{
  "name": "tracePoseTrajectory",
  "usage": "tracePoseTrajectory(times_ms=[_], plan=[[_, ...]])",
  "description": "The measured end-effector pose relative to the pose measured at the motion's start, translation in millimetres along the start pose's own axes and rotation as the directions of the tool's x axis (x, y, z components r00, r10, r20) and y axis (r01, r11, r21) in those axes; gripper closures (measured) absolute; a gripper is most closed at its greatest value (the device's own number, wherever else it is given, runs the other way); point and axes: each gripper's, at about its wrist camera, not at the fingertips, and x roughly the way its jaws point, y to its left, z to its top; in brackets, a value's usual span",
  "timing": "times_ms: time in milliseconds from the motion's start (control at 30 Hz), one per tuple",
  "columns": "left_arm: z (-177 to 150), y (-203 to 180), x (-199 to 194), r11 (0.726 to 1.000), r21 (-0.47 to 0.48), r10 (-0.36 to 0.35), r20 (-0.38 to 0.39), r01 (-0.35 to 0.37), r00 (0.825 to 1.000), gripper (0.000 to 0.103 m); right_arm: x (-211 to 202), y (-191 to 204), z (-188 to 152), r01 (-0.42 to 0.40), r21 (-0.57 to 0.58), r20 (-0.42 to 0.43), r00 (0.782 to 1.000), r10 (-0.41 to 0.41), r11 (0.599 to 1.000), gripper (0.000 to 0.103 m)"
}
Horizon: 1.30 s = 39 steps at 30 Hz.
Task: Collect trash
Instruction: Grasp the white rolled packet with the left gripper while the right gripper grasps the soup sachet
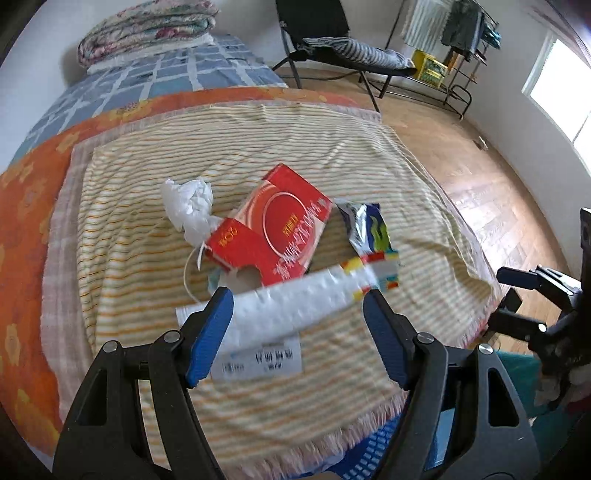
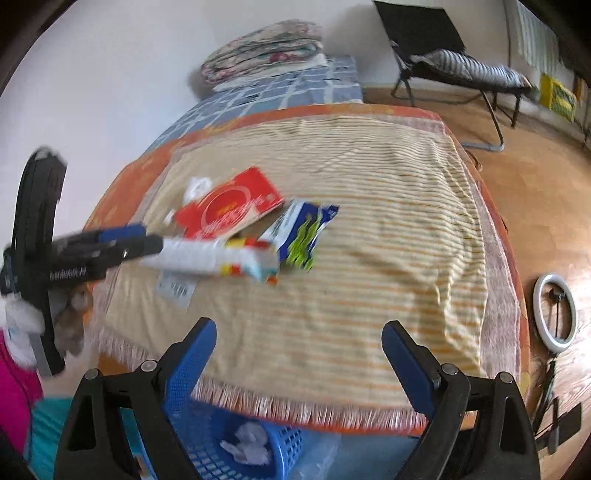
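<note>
White packet [image 1: 295, 306] between spread left tongs [image 1: 297, 314], unheld, right tongs [image 2: 299, 343] spread, empty.

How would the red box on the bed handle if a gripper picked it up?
The red box looks like thin cardboard, so probably light and crushable. One end seems torn open, so it may flex there. It rests tilted on other litter, so a push would likely slide it.

Place was bedroom in home. Bed [image 1: 122, 85] ran toward far wall, covered with blue checked sheet, orange flowered blanket [image 1: 33, 206] and striped fringed throw [image 1: 258, 140]. Folded floral quilt [image 1: 147, 29] lay at far end. Black folding lounge chair [image 1: 332, 44] stood on wooden floor [image 1: 461, 166], far right. Clothes rack [image 1: 458, 33] and bright window [image 1: 557, 88] lay beyond.
</note>
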Motion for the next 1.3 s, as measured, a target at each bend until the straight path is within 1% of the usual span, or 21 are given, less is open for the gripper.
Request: tracePoseTrajectory(times_ms=[167, 267, 367, 467, 533, 667, 767, 833, 933, 1000, 1100, 1167, 1200, 1267, 1300], plan=[[11, 16, 18, 0.997, -0.069, -0.048, -0.031, 0.045, 0.998, 0.028, 29, -19, 27, -0.014, 0.086, -0.038, 0.999, 0.018, 0.996, 0.01], [11, 17, 27, 0.996, -0.066, -0.06, -0.059, 0.056, 0.996, 0.028, 43, -27, 40, -0.025, 0.134, -0.047, 0.998, 0.031, 0.991, 0.01], [8, 17, 37, 0.995, -0.065, -0.078, -0.091, 0.072, 0.993, 0.028, 57, -29, 50, -0.016, 0.157, -0.057, 0.998, 0.025, 0.987, 0.01], [3, 17, 44, 0.992, -0.084, -0.104, -0.123, 0.094, 0.987, 0.028, 70, -29, 56, -0.011, 0.183, -0.067, 0.997, 0.024, 0.983, 0.01], [-1, 13, 46, 0.992, -0.072, -0.109, -0.139, 0.1, 0.984, 0.028, 75, -29, 60, -0.016, 0.202, -0.07, 0.997, 0.031, 0.979, 0.01], [-9, -4, 40, 0.996, 0.011, -0.085, -0.146, 0.088, 0.986, 0.028, 82, -25, 68, -0.011, 0.205, -0.066, 0.998, 0.025, 0.979, 0.01], [-16, -20, 38, 0.994, 0.089, -0.044, -0.146, 0.057, 0.988, 0.028, 91, -23, 73, 0.007, 0.203, -0.074, 0.997, 0.008, 0.979, 0.01], [-20, -30, 42, 0.988, 0.148, -0.012, -0.157, 0.036, 0.988, 0.028, 98, -24, 75, 0.009, 0.22, -0.084, 0.996, 0.01, 0.975, 0.01], [-30, -44, 47, 0.97, 0.243, 0.043, -0.16, -0.003, 0.986, 0.028, 110, -24, 77, 0.005, 0.253, -0.101, 0.995, 0.022, 0.967, 0.01], [-34, -47, 51, 0.963, 0.269, 0.06, -0.161, -0.015, 0.985, 0.028, 117, -22, 80, 0.006, 0.255, -0.109, 0.994, 0.023, 0.967, 0.01], [-37, -48, 58, 0.961, 0.276, 0.073, -0.171, -0.024, 0.983, 0.028, 130, -15, 81, 0.021, 0.245, -0.125, 0.992, 0.01, 0.969, 0.01], [-39, -50, 61, 0.96, 0.281, 0.072, -0.183, -0.018, 0.98, 0.028, 137, -9, 82, 0.04, 0.229, -0.141, 0.99, -0.007, 0.973, 0.011], [-41, -53, 63, 0.955, 0.297, 0.076, -0.186, -0.018, 0.98, 0.028, 139, -7, 81, 0.049, 0.221, -0.146, 0.989, -0.016, 0.974, 0.011], [-44, -56, 65, 0.941, 0.334, 0.112, -0.181, -0.046, 0.977, 0.028, 144, -4, 81, 0.076, 0.198, -0.157, 0.987, -0.045, 0.977, 0.011], [-45, -55, 66, 0.94, 0.338, 0.115, -0.184, -0.048, 0.976, 0.028, 147, -4, 80, 0.096, 0.183, -0.162, 0.985, -0.066, 0.978, 0.011]])
